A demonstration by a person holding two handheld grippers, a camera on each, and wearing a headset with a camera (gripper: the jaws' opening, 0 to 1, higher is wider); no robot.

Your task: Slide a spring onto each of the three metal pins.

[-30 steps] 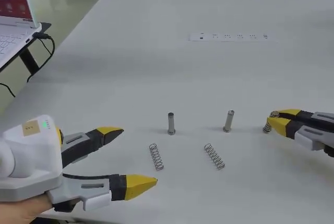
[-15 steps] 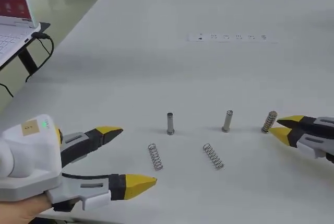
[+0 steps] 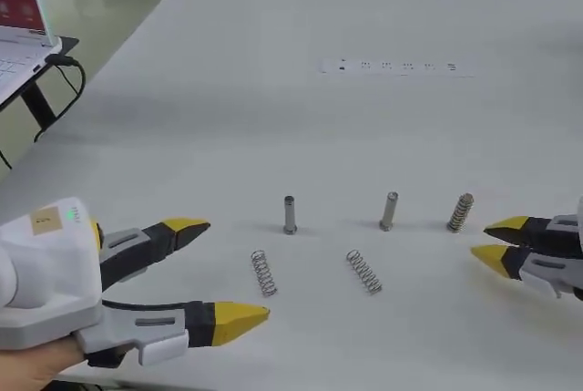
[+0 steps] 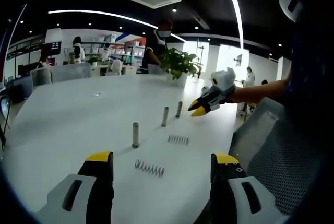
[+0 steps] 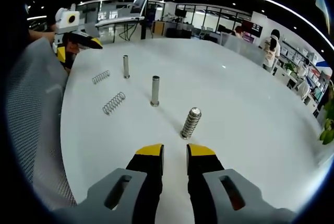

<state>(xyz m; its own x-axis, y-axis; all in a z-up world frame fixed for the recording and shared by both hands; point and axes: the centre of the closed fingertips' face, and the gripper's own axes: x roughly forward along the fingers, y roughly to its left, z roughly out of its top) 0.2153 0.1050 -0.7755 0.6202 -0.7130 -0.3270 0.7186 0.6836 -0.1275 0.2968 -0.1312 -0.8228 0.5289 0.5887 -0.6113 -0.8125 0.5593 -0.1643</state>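
Two springs lie loose on the table (image 3: 273, 118): the left spring (image 3: 262, 272) and the right spring (image 3: 363, 271), each just in front of a bare pin. We judge them light thin-wire coils, soft along the axis and apt to roll on the smooth matt top. We advise gripping gently across the coils near one end. The left pin (image 3: 290, 214) and middle pin (image 3: 389, 210) stand upright and look like stiff, polished metal cylinders. The right pin (image 3: 465, 199) already carries a third spring (image 3: 458, 216). Left claw (image 3: 235, 270): jaws wide apart, empty. Right claw (image 3: 483, 240): jaws narrowly apart, empty, near the right pin.
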